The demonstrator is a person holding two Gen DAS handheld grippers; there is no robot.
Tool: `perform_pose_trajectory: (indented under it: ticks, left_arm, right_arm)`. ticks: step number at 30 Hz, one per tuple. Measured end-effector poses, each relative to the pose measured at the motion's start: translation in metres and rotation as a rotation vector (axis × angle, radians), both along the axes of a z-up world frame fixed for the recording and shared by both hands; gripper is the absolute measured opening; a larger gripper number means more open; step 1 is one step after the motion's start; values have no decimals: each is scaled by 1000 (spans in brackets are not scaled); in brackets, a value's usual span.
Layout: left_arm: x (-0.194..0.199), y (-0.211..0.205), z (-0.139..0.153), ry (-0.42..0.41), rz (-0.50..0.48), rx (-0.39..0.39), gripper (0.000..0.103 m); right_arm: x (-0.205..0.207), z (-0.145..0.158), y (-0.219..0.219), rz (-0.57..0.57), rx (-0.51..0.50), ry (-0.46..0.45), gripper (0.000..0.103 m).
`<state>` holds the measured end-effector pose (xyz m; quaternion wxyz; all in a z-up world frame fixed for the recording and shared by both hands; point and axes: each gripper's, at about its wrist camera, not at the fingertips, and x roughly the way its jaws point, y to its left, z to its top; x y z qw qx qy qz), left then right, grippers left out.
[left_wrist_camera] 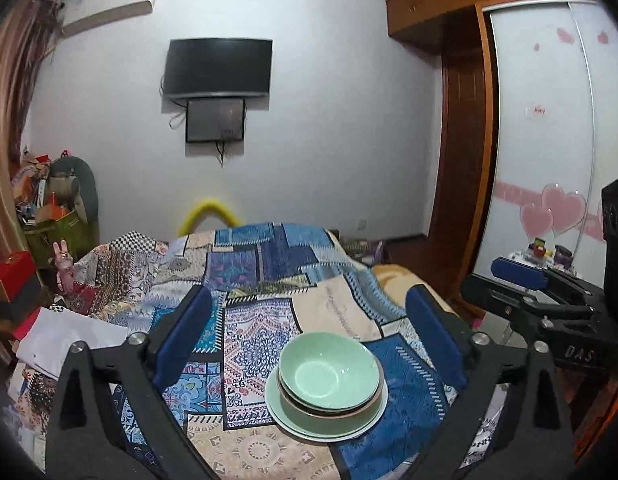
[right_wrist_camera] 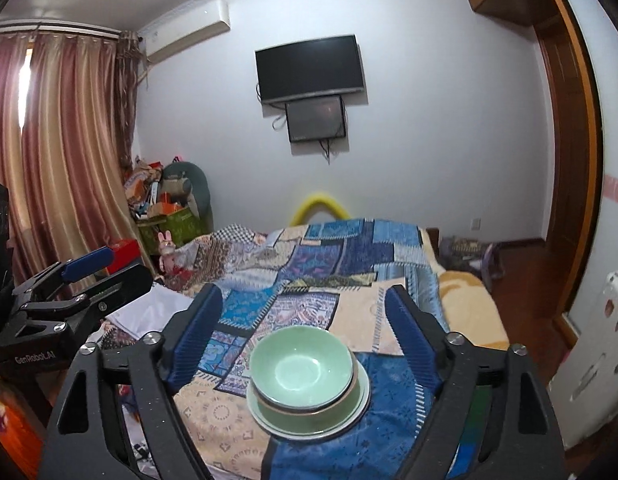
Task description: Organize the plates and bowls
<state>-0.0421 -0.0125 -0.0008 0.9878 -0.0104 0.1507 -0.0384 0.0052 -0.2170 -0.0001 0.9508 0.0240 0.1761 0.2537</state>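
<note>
I see both my left tongs and right tongs spread wide, empty. Two green bowls sit nested on a plate on the bed.

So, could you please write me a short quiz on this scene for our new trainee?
1. True or false: the left gripper holds a bowl.
2. What lies at the bottom of the stack? A) bowl B) plate C) cup
3. Fill in: the stack sits on a patterned ____.

Key: 1. False; both it and the right gripper are open and empty. 2. B, the plate under the bowls. 3. The quilt.
</note>
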Motion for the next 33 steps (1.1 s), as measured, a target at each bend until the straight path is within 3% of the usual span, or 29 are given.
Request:
perform_pose_trajectory:
  ticks: [7,33]
  left_arm:
    - [-22,-1,3,-56,30,-7,103]
    - [-35,6,-2,-66,37,-40,103]
  right_arm:
    - [-9,0,1,-10,-1,-42,103]
    - [-26,0,-6,-25,11,-61,103]
